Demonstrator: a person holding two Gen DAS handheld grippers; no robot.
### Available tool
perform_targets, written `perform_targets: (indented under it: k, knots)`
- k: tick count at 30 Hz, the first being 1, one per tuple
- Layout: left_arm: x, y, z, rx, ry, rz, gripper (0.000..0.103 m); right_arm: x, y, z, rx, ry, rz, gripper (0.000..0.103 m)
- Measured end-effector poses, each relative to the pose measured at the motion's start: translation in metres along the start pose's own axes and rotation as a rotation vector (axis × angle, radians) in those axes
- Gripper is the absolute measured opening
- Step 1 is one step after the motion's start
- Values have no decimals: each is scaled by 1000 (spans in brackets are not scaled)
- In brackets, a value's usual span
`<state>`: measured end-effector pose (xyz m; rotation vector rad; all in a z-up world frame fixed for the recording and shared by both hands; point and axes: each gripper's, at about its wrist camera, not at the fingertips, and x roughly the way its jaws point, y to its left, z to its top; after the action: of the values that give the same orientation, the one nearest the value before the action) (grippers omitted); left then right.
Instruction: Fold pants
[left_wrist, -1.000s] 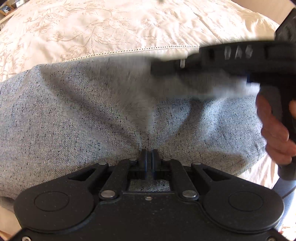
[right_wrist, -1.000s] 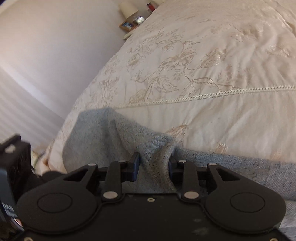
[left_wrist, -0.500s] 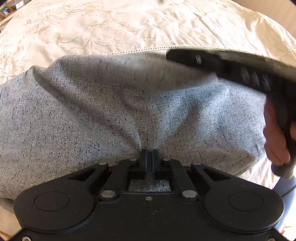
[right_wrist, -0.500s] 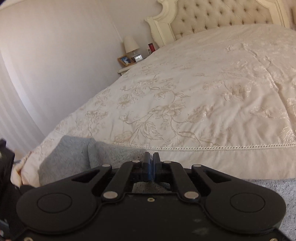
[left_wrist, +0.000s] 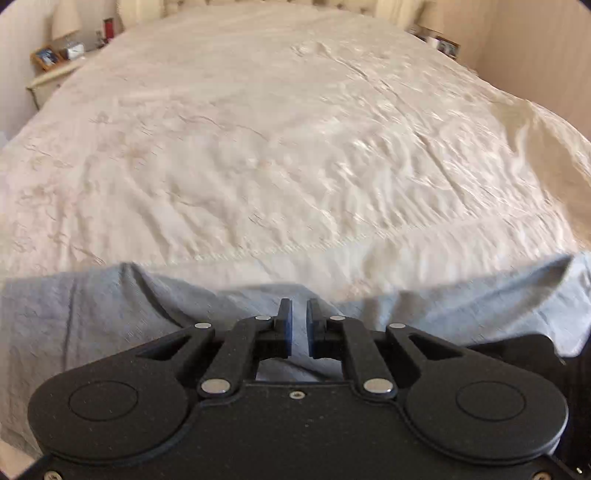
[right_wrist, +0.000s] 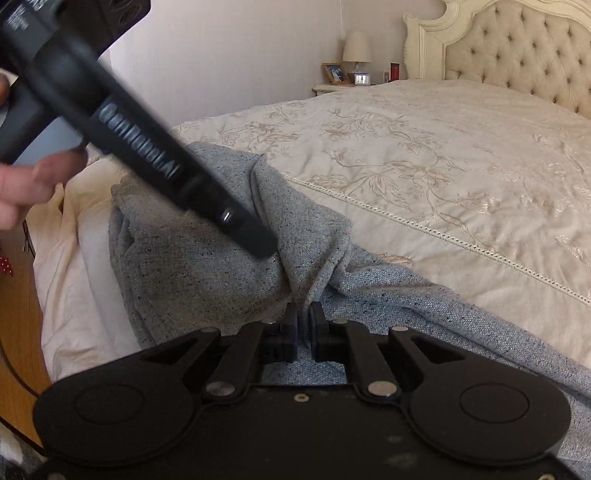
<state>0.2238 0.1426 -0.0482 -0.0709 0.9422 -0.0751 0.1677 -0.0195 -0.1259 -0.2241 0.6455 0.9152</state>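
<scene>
1. On the near edge of the bed (right_wrist: 461, 155), the grey speckled pants (right_wrist: 207, 266) lie bunched, draped over the cream embroidered bedspread (left_wrist: 295, 147) and trailing off toward the lower right of your right wrist view.
2. Your right gripper (right_wrist: 303, 325) sits low over the pants with a raised fold of the grey cloth running up between its fingers. Its jaws are parting, with only a narrow gap, and the cloth is in that gap; you cannot tell from this view whether the pads press it.
3. Your left gripper (left_wrist: 297, 325) hangs just above the pants in its own view, which is blurred. Its jaws are spreading, a clear slot stands between the pads, and nothing is pinched there; grey fabric shows below and behind them.
4. Seen from your right wrist, the left gripper (right_wrist: 255, 236) comes in slanting from the upper left, its tip over the bunched cloth, with your left hand (right_wrist: 33, 184) wrapped on its handle at the frame's edge.
5. Beyond the bed, a tufted headboard (right_wrist: 517, 48) stands at the far end, and a nightstand (right_wrist: 343, 86) carries a lamp (right_wrist: 356, 48) and a picture frame (right_wrist: 334, 72).
</scene>
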Motion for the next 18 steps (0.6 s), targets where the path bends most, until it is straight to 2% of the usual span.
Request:
perform_targets:
  k: [2,6,8,9,12,13,18]
  knots:
    - [18,18,7,-47,18,86,18,0,-2,1,12,-1,2,10]
    - [36,58,-13,-159,126,63,19,-1,-2,3,16,4,0,10]
    - [45,62,-39,-170,168,68,19,-3,-2,2,22,5,3,10]
    - [45,61,-52,-162,158,66,19,-3,-3,2,29,8,12,11]
    - [35,54,-75,-96,55,82,18,0,-9,6,76,34,49,15]
    - [33,50,-79,-86,39,96,18,1,-12,9,97,42,60,19]
    - [32,38,-83,-54,24,141,18,4,-39,28,287,27,132,25]
